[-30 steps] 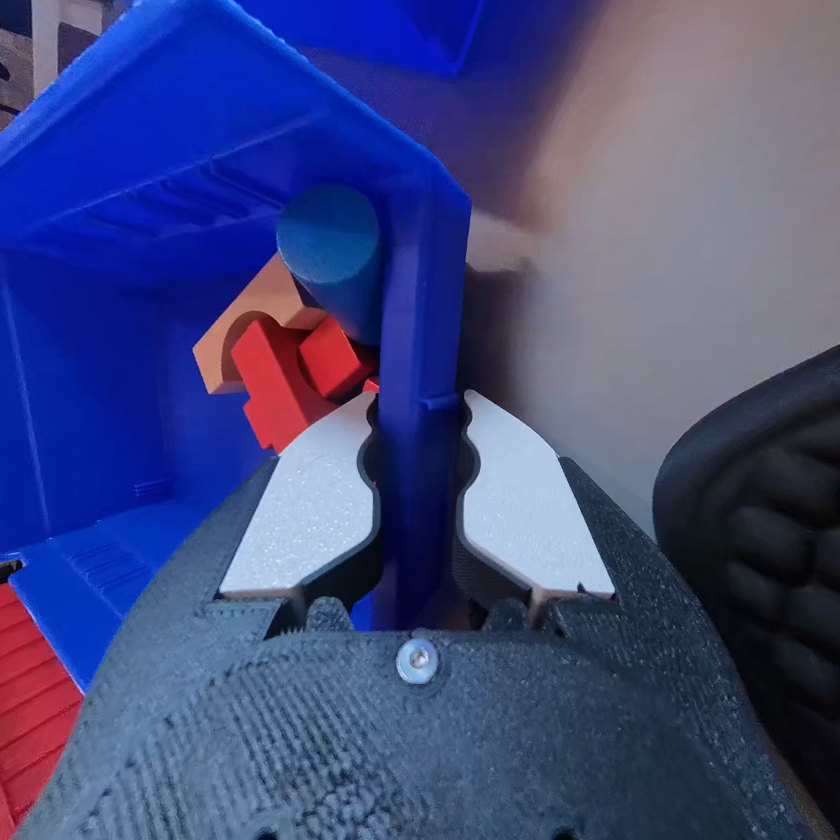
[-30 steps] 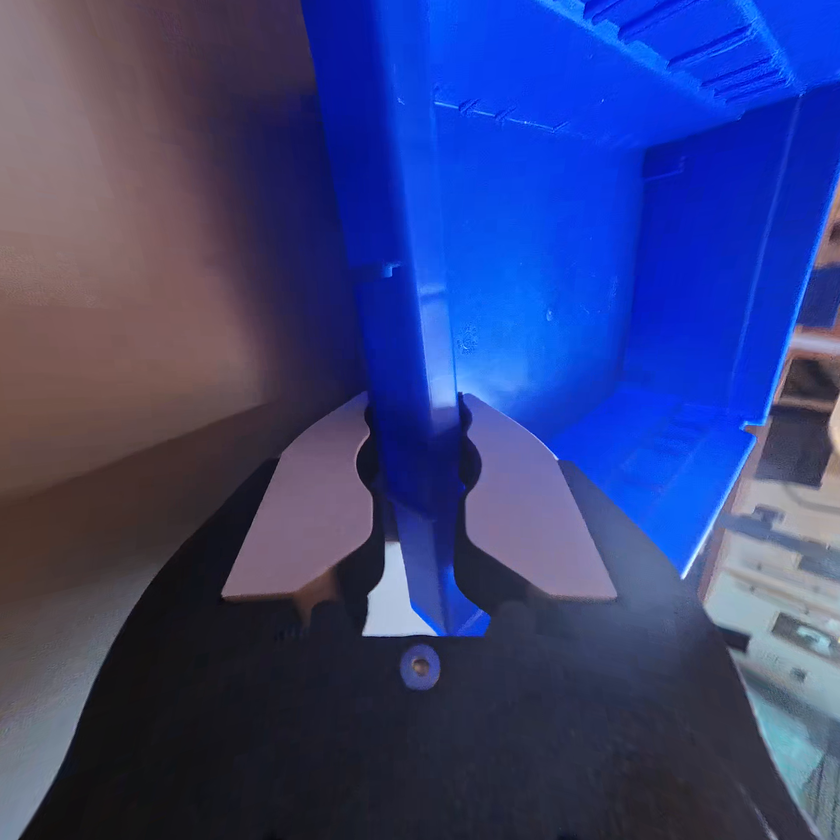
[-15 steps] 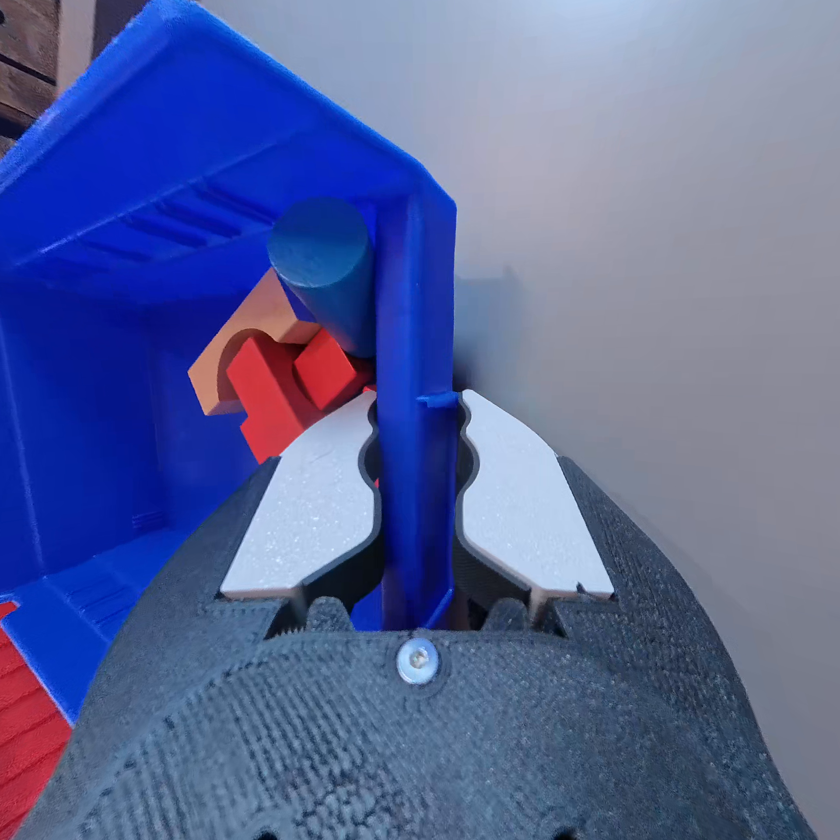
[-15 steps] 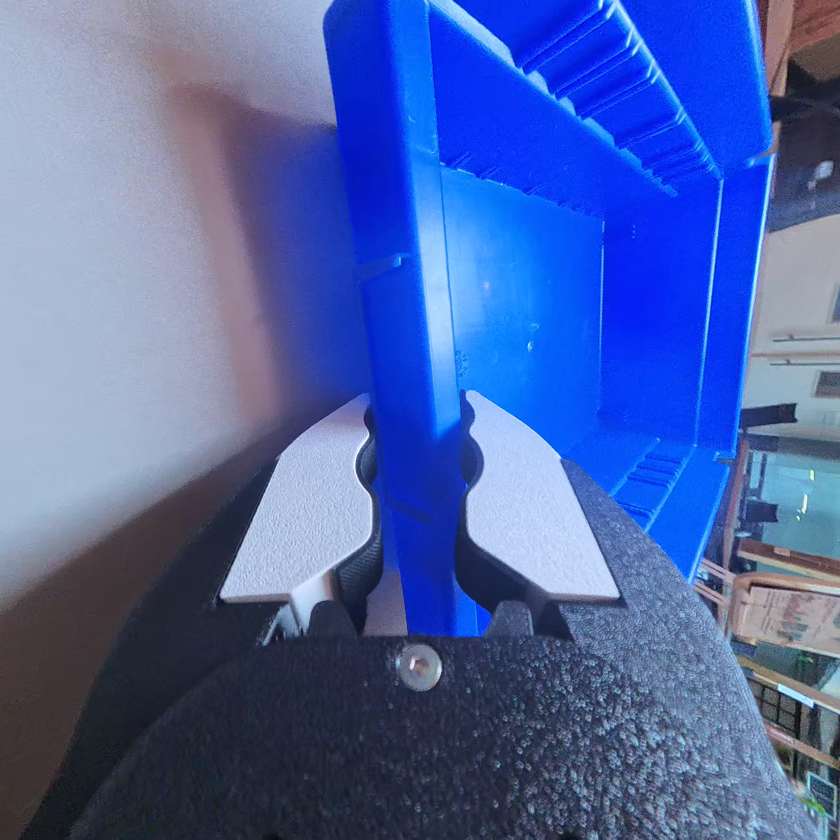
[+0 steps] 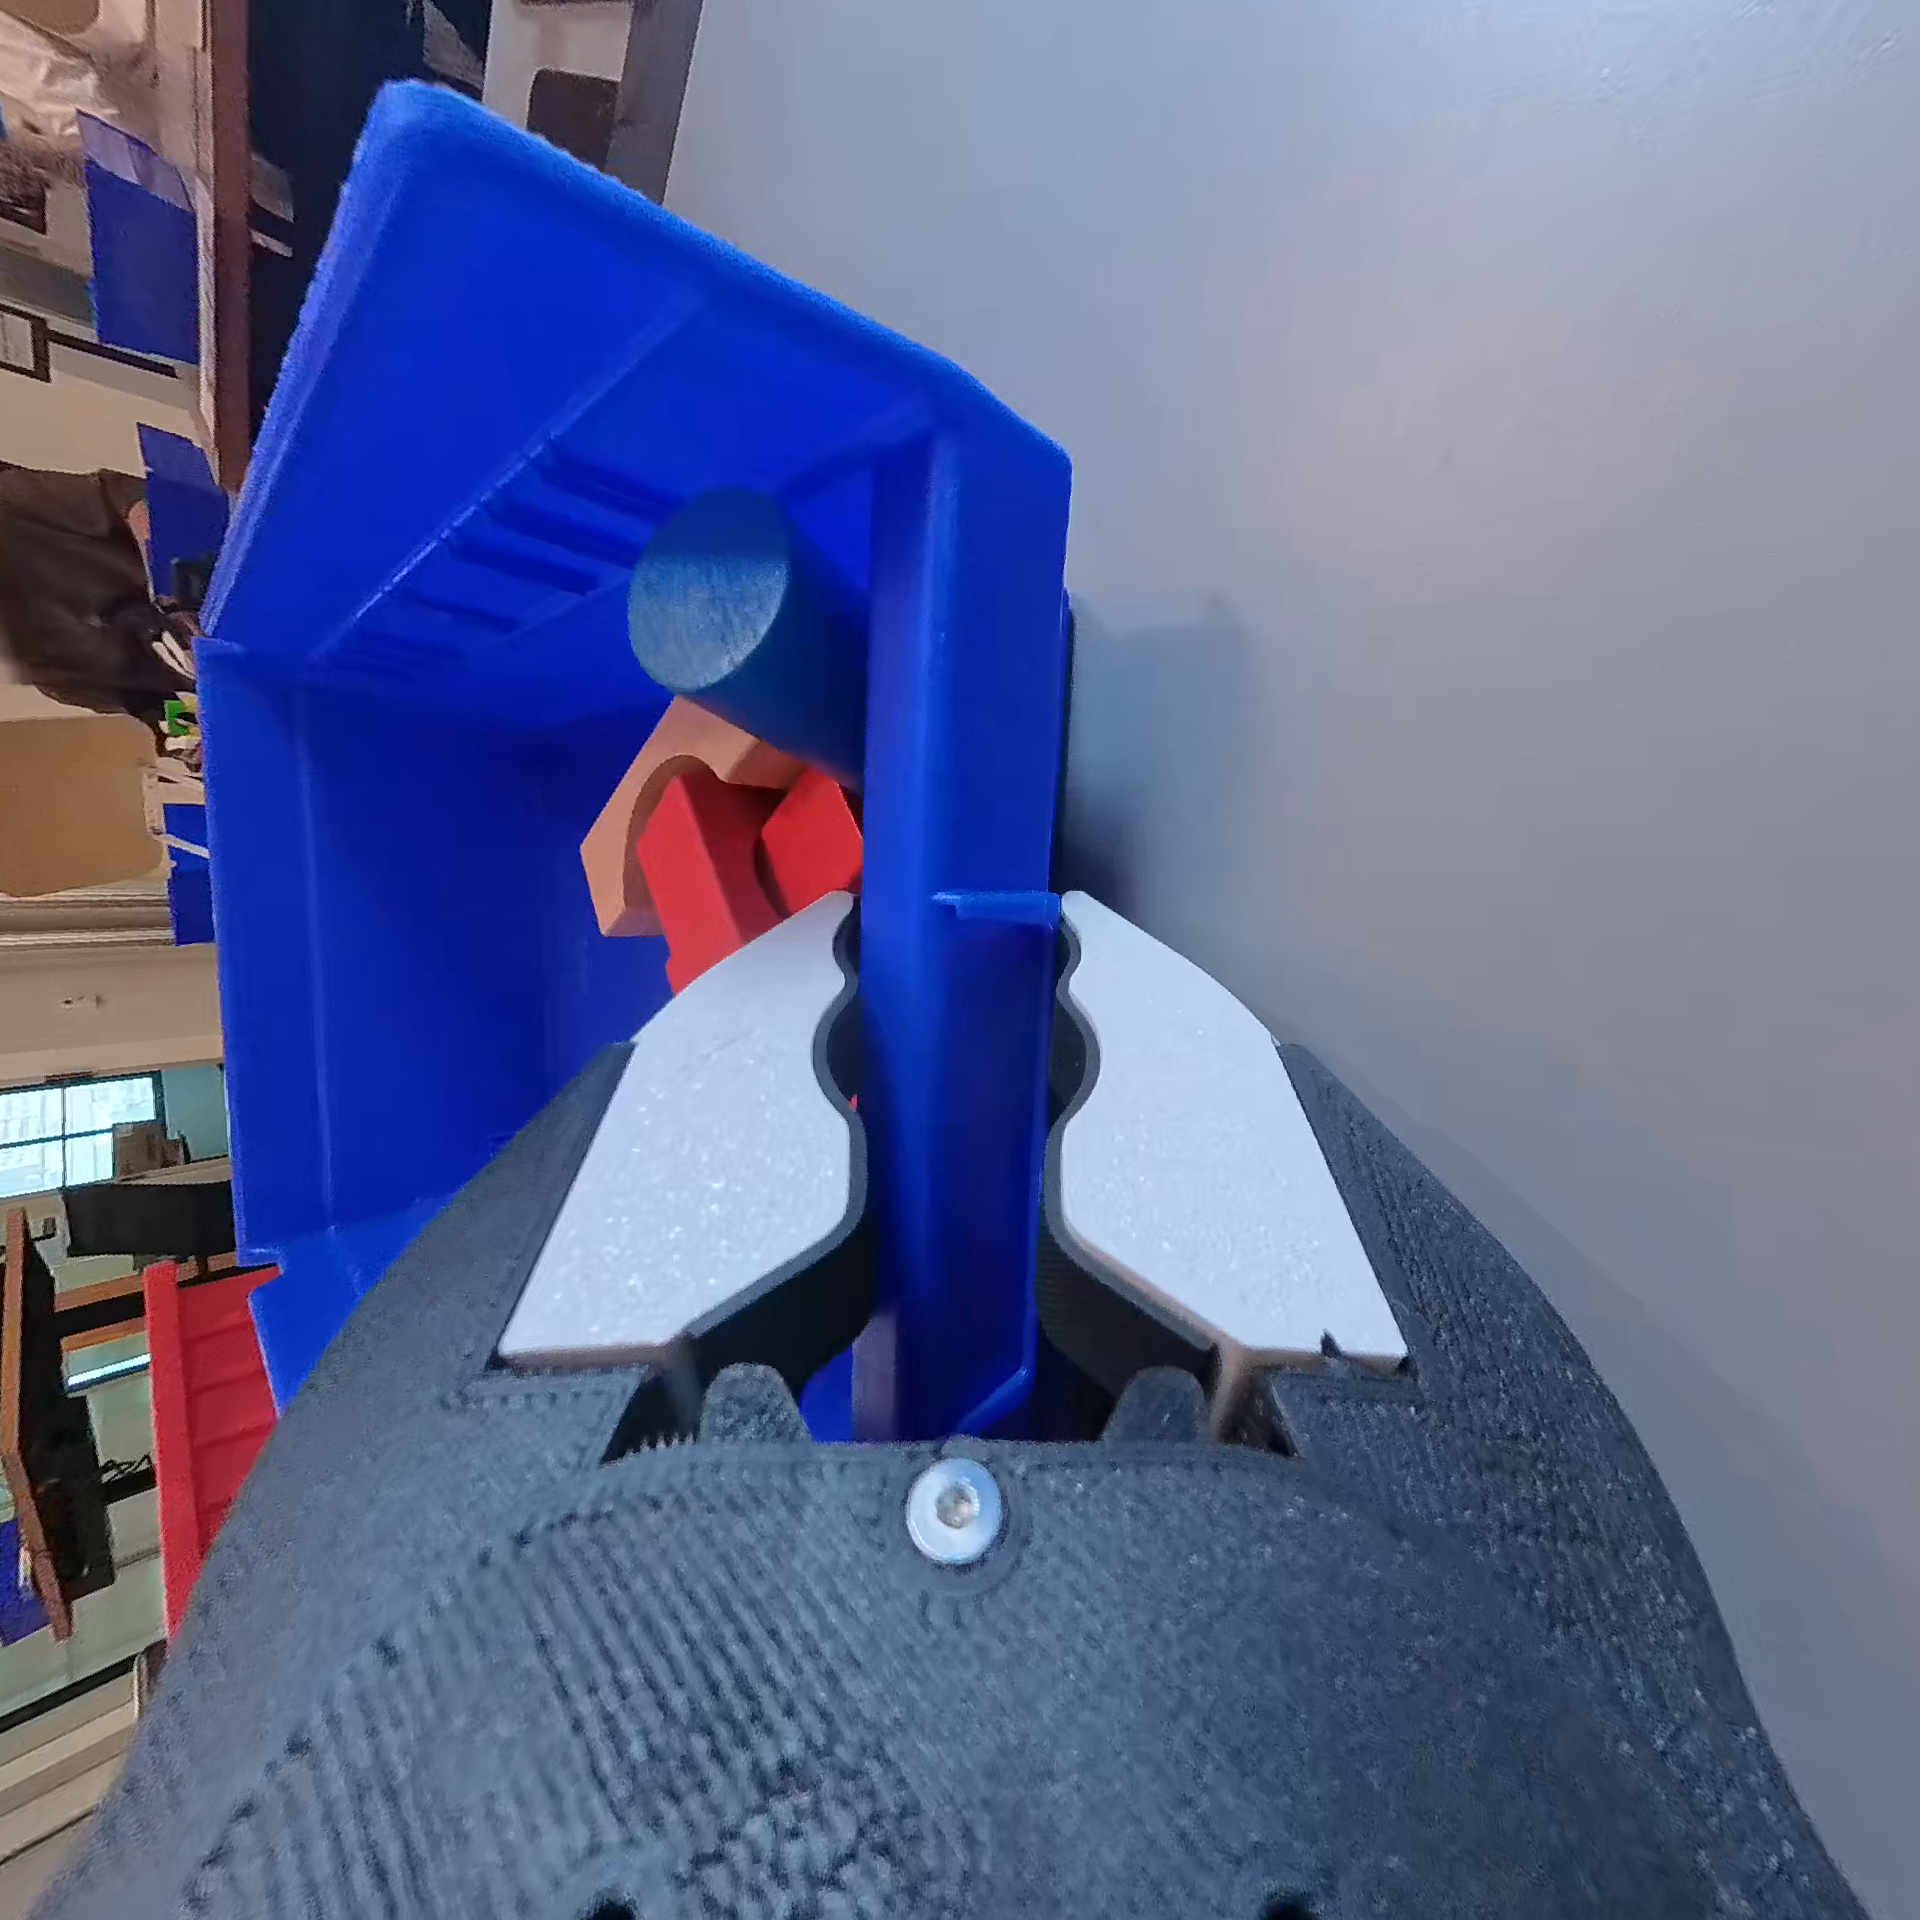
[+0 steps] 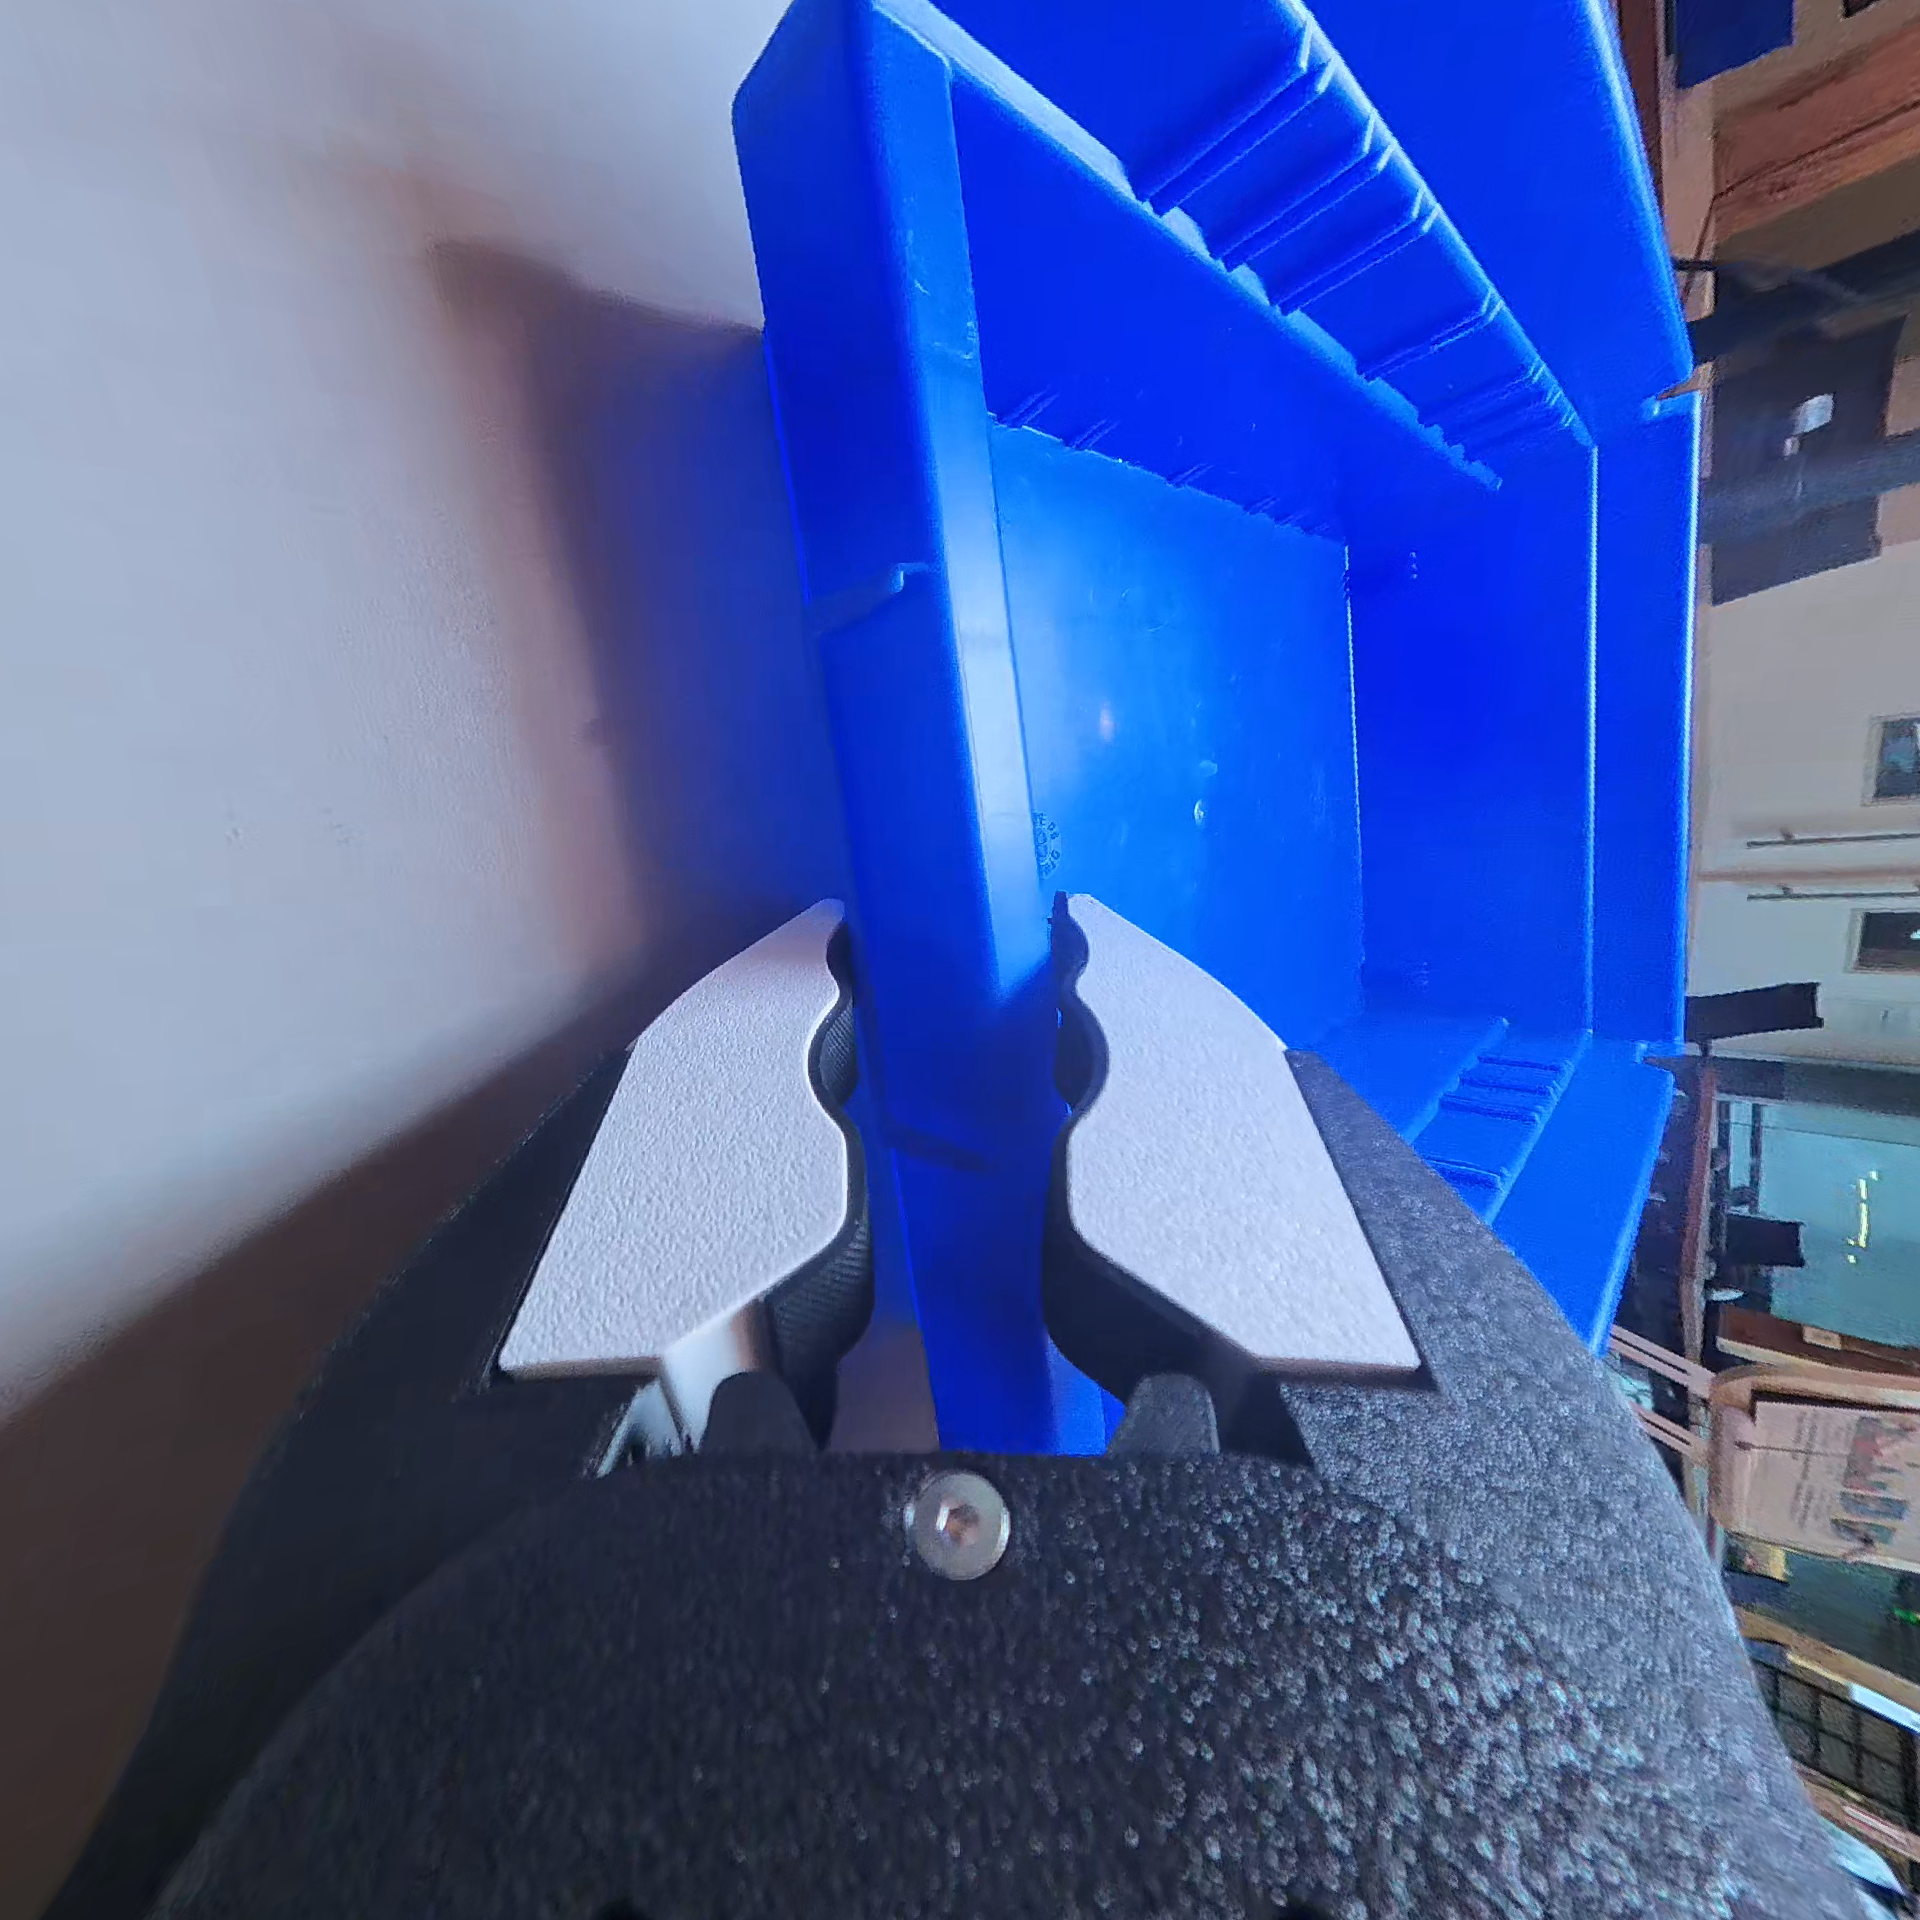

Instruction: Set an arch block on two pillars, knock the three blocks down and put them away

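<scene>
The left gripper pinches one wall of the blue bin; the right gripper pinches a wall of the same bin. Inside, piled against the clamped wall near a corner, lie a blue cylinder, its round end facing the camera, a tan arch block and a red block.

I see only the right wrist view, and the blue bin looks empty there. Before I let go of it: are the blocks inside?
Observer: Yes. The left wrist view shows a blue cylinder, a tan arch and a red block inside the bin.
Operator: Where do they lie?
Observer: Piled against the wall that the left gripper clamps.
Operator: Is anything beside it?
Observer: A red ribbed thing shows past its lower left corner in that view.
</scene>
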Tool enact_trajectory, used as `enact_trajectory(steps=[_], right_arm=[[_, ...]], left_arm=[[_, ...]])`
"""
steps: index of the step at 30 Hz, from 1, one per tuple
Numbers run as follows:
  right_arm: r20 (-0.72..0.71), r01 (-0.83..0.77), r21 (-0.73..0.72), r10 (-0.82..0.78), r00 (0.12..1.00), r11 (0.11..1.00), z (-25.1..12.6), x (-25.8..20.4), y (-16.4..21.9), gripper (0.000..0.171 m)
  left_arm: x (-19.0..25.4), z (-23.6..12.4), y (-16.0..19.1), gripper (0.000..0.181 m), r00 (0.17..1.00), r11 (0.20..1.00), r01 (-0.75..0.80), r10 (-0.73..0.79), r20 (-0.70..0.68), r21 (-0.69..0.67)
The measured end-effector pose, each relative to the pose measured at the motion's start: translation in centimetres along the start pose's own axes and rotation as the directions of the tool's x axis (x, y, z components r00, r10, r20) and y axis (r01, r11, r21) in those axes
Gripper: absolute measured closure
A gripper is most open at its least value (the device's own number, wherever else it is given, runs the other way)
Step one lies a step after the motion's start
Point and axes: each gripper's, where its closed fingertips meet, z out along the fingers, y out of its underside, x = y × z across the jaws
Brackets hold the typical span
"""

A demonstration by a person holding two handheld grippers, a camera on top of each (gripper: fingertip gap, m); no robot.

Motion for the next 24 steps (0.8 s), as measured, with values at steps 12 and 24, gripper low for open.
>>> enact_trajectory(steps=[12,24], right_arm=[[0.090,-0.151,0.117,0.141,0.986,0.982,-1.8,-0.5,-2.5,0.132],[0.015,-0.119,0.092,0.118,0.993,0.989,-0.8,0.0,-2.1,0.128]], left_arm=[[0.4,-0.7,0.5,0.147,0.997,0.998,0.057,-0.056,-0.050,0.015],[0.3,-0.5,0.4,0.147,0.999,0.999,0.037,-0.036,-0.022,0.028]])
